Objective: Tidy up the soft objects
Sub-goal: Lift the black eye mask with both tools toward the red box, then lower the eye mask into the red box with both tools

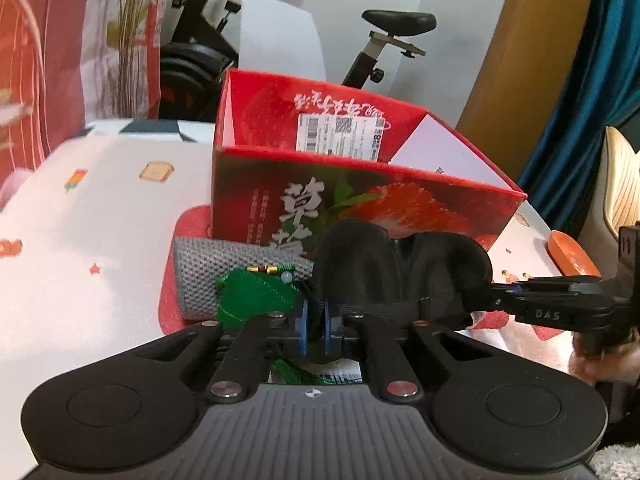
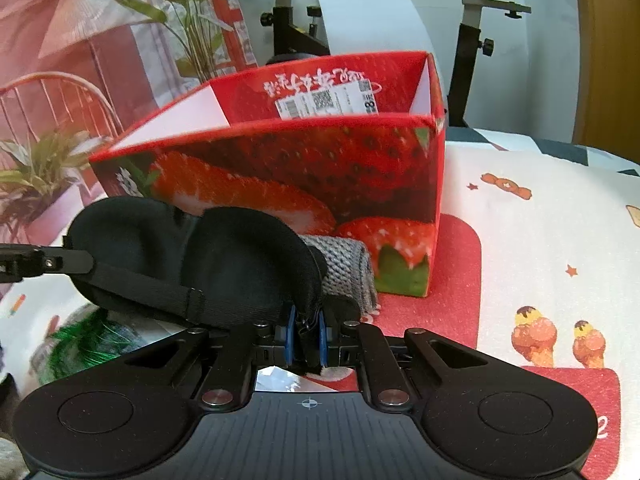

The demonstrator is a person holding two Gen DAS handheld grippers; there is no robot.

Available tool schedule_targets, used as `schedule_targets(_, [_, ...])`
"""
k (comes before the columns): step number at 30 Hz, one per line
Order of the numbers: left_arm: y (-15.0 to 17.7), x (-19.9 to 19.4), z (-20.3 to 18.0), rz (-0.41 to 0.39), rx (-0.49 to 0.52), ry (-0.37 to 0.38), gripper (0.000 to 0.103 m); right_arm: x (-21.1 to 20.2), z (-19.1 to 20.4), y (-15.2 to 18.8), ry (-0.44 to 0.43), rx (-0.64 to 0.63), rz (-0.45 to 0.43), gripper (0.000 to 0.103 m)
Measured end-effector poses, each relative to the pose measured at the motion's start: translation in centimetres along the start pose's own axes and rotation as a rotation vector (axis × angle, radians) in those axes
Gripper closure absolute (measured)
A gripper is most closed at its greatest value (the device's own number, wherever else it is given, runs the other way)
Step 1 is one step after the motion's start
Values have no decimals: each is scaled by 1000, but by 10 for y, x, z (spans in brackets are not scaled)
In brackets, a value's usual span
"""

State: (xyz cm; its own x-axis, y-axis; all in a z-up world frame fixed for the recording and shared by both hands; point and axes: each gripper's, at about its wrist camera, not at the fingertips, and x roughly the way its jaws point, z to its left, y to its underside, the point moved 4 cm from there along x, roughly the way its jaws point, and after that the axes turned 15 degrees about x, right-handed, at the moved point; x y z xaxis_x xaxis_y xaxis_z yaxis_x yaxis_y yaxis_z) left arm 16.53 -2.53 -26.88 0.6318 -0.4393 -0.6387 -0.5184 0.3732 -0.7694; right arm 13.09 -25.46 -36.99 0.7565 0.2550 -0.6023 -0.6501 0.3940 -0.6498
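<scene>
A black padded eye mask (image 1: 400,268) with an elastic strap hangs in front of the red strawberry box (image 1: 360,168), just above the table. My left gripper (image 1: 316,330) is shut on the mask's left edge, with black fabric pinched between the blue pads. My right gripper (image 1: 486,300) comes in from the right and grips the mask's other end. In the right wrist view, the right gripper (image 2: 306,338) is shut on the eye mask (image 2: 200,248), and the left gripper (image 2: 90,262) holds its far end. The box (image 2: 280,160) stands open-topped behind it.
A grey knitted cloth (image 1: 200,276) and a green sachet with a tassel (image 1: 256,296) lie on the red mat (image 1: 168,304) by the box. An orange dish (image 1: 568,256) sits at the right table edge. An exercise bike (image 1: 384,40) stands behind. A person's hand (image 1: 600,364) holds the right gripper.
</scene>
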Motion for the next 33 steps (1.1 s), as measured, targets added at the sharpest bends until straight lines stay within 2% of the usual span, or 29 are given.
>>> schedule_targets(5, [-18,-21,2,-67,4,-23,95,-23,9,-12,-62,-6,-45,93])
schedule_targets(14, [-73,-62,3,-222,57,-64,95,-69,36,-62,-197,13,-173,94])
schedule_targets(18, [-100,-66,7,-260,73,-84,95,-79,51,-90,-233,-5,-208,94])
schedule_targets(22, [-125,-61,9,-280,111,-102,95,-80,60,-120,-233,-25,-230,94])
schedule_targets(25, [-145,-49,12,-275,147,-115,95,-74,65,-145,-212,-45,-240,94])
schedule_targets(27, [-156,-35,18,-249,130,-107,95,-64,66,-160,-191,-48,-230,94])
schedule_targets(29, [-165,-15,24,-195,128,-89,95,-49,65,-174,-167,-29,-207,95])
schedule_targets(33, [-174,30,37,-87,112,-89,95,-11,61,-192,-111,-5,-105,95])
